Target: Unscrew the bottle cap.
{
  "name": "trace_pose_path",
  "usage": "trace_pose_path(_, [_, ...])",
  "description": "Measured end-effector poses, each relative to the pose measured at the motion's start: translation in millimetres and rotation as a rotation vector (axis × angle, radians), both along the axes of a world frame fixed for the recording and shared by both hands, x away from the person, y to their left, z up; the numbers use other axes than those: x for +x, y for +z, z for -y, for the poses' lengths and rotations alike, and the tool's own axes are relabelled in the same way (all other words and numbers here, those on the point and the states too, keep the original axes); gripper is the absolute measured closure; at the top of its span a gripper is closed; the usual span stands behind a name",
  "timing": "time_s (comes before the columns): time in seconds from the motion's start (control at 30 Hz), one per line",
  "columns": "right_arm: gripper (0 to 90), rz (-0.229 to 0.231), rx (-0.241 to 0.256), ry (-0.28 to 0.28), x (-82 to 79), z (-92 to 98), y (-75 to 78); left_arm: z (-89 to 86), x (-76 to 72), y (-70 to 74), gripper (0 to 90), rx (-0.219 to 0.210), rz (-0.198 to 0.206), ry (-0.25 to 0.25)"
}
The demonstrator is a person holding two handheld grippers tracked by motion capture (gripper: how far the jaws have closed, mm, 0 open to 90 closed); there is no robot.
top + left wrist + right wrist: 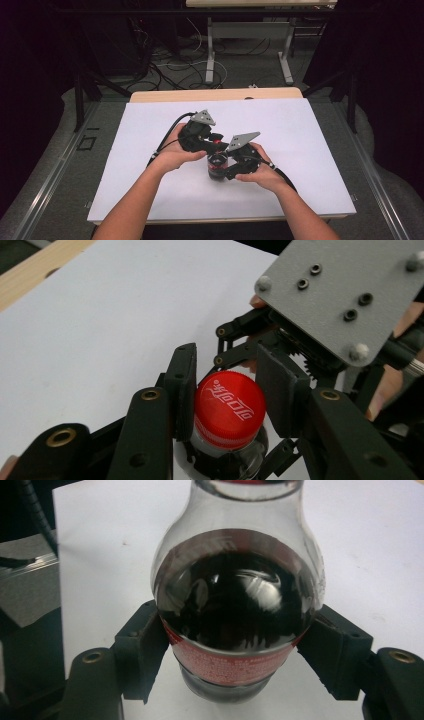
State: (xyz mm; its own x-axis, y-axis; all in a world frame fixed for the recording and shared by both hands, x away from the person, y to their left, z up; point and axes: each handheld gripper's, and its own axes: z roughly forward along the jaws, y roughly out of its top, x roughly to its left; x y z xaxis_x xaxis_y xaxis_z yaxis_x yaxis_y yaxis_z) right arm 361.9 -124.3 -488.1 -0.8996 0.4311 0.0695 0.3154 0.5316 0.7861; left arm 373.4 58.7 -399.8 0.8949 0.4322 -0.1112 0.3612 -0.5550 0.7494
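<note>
Table (150,96): pale wood top, seen as a bare strip along the far edge; it stands on a grey floor with dark cables lying farther back
Covering: a white sheet (300,150) spread flat over nearly the whole top; its far edge stops just short of the wooden strip; plain and unmarked where bare
On the sheet: a small cola bottle (217,167) standing upright near the middle, a little toward the near edge; dark drink inside, red label band low on the body, red cap (229,407) on top; its base rests on the white surface
Elsewhere on the sheet: bare white to the left, right and far side of the bottle
</note>
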Motion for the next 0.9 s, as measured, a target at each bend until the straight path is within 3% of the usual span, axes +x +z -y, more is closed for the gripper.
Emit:
trace_pose_path(0.13, [30.7,0.007,-0.013,-0.031,2.6,0.9,0.8,6.3,-3.6,-0.4,61.7,-0.001,-0.007,0.138])
trace_pose_path(0.27, [30.7,0.021,-0.016,-0.073,3.5,1.3,-0.2,16.6,-7.8,-2.4,61.6,-0.002,0.022,0.264])
trace_pose_path(0.33, [30.7,0.004,-0.021,-0.089,3.9,2.3,0.6,21.3,-10.4,-3.5,61.7,-0.015,0.035,0.324])
trace_pose_path(0.37, [30.7,0.015,-0.029,-0.100,3.9,2.7,0.6,25.7,-13.5,-4.0,61.7,-0.012,0.044,0.384])
trace_pose_path(0.53, [30.7,0.010,-0.025,-0.117,4.8,4.0,0.2,31.0,-14.9,-4.9,61.5,-0.013,0.062,0.409])
trace_pose_path(0.6, [30.7,0.019,-0.011,-0.119,5.8,5.2,-0.3,30.6,-13.6,-4.8,60.1,-0.037,0.038,0.409])
trace_pose_path(0.67, [30.7,0.015,-0.011,-0.111,6.0,5.6,0.0,27.1,-11.6,-2.8,53.7,-0.048,0.038,0.368])
trace_pose_path(0.77, [30.7,0.018,-0.010,-0.102,5.4,5.4,0.2,20.3,-10.5,1.3,50.6,-0.051,0.049,0.331])
trace_pose_path(0.9, [30.7,0.017,0.006,-0.068,4.2,5.1,1.0,7.1,-8.1,7.8,45.3,-0.060,0.034,0.255])
